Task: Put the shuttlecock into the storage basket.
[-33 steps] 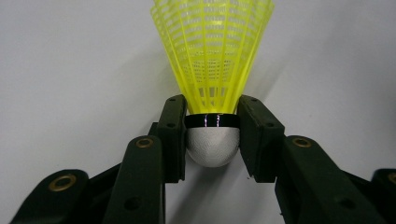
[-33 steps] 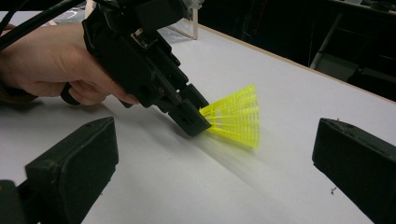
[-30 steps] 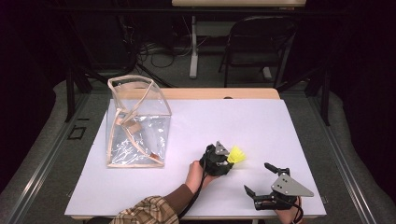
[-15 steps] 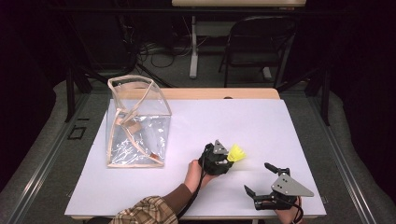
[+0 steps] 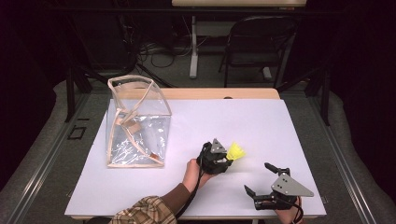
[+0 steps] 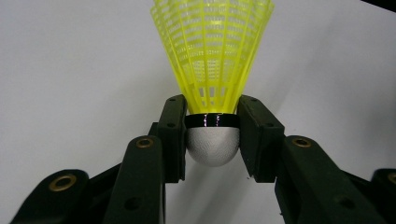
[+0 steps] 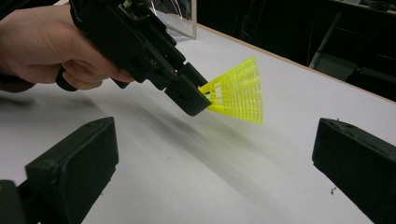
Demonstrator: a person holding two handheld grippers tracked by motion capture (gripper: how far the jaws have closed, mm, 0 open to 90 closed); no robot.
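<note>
The left gripper (image 5: pixel 223 158) holds a yellow shuttlecock (image 5: pixel 236 151) by its base: in the left gripper view its two black fingers (image 6: pixel 171 135) press on either side of the white rounded cap (image 6: pixel 212 145), just below the black band, and the yellow mesh skirt (image 6: pixel 212 46) fans out away from the gripper. In the high view the shuttlecock sits near the middle of the white table (image 5: pixel 261 126), a little toward the person's side, with the skirt pointing to the right. The right gripper view shows the shuttlecock (image 7: pixel 238 91) raised just above the table surface, tilted, with the left gripper (image 7: pixel 194 102) clamped on its narrow end and a hand (image 7: pixel 42 46) wrapped around the gripper's body.

The right gripper (image 5: pixel 261 179) rests at the near right edge of the table, well apart from the shuttlecock. Its fingers (image 7: pixel 74 163) stand wide open with nothing between them, only bare table.

A clear plastic bag (image 5: pixel 137 123) with tan edging and straps stands upright on the left part of the table, well apart from both grippers. A plaid sleeve (image 5: pixel 144 212) comes in from the bottom edge toward the left gripper.
</note>
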